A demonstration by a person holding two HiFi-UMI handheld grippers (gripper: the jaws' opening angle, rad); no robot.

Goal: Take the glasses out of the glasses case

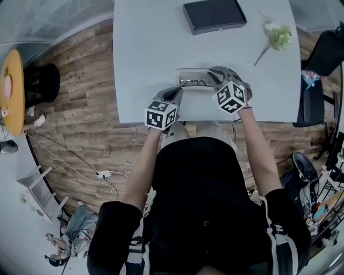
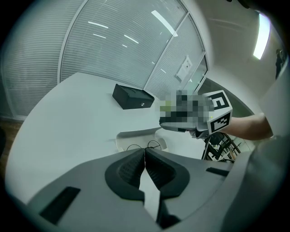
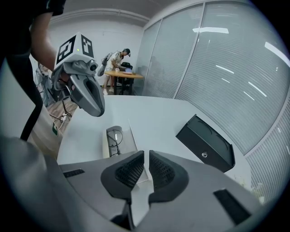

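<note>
A white glasses case [image 1: 188, 73] lies open near the front edge of the white table [image 1: 140, 48]. Dark-rimmed glasses [image 1: 194, 82] rest inside it. In the right gripper view the glasses [image 3: 114, 137] sit in the tray and the lid [image 3: 130, 136] stands up beside them. My right gripper [image 3: 146, 154] hovers over the case's right end [image 1: 211, 75] with only a narrow slit between its jaws, nothing in it. My left gripper [image 2: 145, 150] is shut and empty, just short of the case [image 2: 131, 135] and glasses [image 2: 147, 145], at its left front [image 1: 180, 90].
A black box [image 1: 214, 15] sits at the table's far side, also in the left [image 2: 132, 96] and right [image 3: 206, 142] gripper views. A green flower sprig [image 1: 277, 36] lies far right. A dark chair [image 1: 317, 80] stands beside the table's right edge.
</note>
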